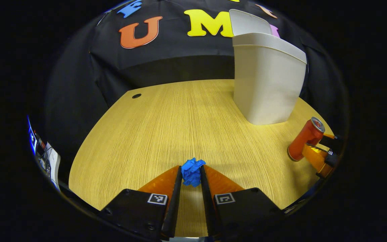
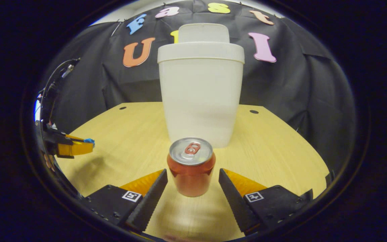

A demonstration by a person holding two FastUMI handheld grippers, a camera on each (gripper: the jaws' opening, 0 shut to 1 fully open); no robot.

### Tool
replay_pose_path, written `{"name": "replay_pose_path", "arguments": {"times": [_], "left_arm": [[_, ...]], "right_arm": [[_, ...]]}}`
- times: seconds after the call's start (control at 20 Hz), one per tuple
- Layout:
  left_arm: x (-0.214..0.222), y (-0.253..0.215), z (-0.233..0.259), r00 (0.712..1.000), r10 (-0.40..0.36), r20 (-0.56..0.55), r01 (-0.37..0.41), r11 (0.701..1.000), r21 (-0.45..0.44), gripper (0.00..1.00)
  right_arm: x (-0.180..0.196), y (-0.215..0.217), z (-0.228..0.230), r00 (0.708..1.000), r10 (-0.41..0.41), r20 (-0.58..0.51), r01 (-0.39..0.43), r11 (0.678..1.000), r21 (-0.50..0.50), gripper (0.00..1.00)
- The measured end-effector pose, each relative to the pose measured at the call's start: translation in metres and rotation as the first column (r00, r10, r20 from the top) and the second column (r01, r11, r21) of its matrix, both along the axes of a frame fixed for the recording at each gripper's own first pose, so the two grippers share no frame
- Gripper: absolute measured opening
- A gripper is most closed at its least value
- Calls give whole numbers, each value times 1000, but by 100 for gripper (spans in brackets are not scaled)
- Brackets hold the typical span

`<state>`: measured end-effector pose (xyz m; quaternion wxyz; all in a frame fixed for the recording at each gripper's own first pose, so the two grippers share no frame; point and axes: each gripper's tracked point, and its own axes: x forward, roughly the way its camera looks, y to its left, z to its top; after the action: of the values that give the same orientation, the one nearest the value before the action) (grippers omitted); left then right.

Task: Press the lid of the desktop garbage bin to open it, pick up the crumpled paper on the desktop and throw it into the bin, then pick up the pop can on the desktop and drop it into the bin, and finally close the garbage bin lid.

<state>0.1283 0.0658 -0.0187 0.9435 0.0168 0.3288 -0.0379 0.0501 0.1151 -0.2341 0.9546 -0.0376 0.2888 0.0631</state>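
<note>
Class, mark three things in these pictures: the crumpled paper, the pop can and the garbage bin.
crumpled paper (image 1: 192,172), left gripper view, middle of the blue wad.
pop can (image 2: 190,152), right gripper view, silver top.
garbage bin (image 2: 200,101), right gripper view, front wall.

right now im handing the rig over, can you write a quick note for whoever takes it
Left tongs: shut on the blue crumpled paper, low over the desk, near its front edge.
Right tongs: open, one finger on each side of the upright pop can, not yet gripping it.
Bin: stands at the back of the desk, lid up and open.
Done: lid opened, paper gripped.
Left: carry the paper to the bin and drop it in, then grip the can and drop it in, then close the lid.
</note>
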Motion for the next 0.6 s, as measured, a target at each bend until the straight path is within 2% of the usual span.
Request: {"name": "replay_pose_path", "arguments": {"times": [0.15, 0.2, 0.3, 0.55, 0.6], "left_arm": [[1, 7, 14, 999, 13, 31, -13, 1000, -7, 37], [0, 9, 15, 999, 23, 40, -23, 1000, -7, 37], [2, 13, 22, 997, 49, 66, -48, 999, -19, 37], [0, 28, 45, 986, 108, 126, -105, 994, -35, 37], [-2, 30, 51, 983, 119, 141, -115, 993, -40, 37]], "right_arm": [[6, -2, -3, 1000, -18, -23, 19, 1000, 9, 95], [3, -4, -2, 999, -23, -25, 24, 1000, 10, 83], [4, -6, 2, 1000, -26, -16, 26, 1000, 4, 81], [-4, -14, 58, 996, -13, 89, 13, 1000, 6, 80], [-7, -17, 69, 994, -11, 110, 11, 1000, 4, 76]]}}
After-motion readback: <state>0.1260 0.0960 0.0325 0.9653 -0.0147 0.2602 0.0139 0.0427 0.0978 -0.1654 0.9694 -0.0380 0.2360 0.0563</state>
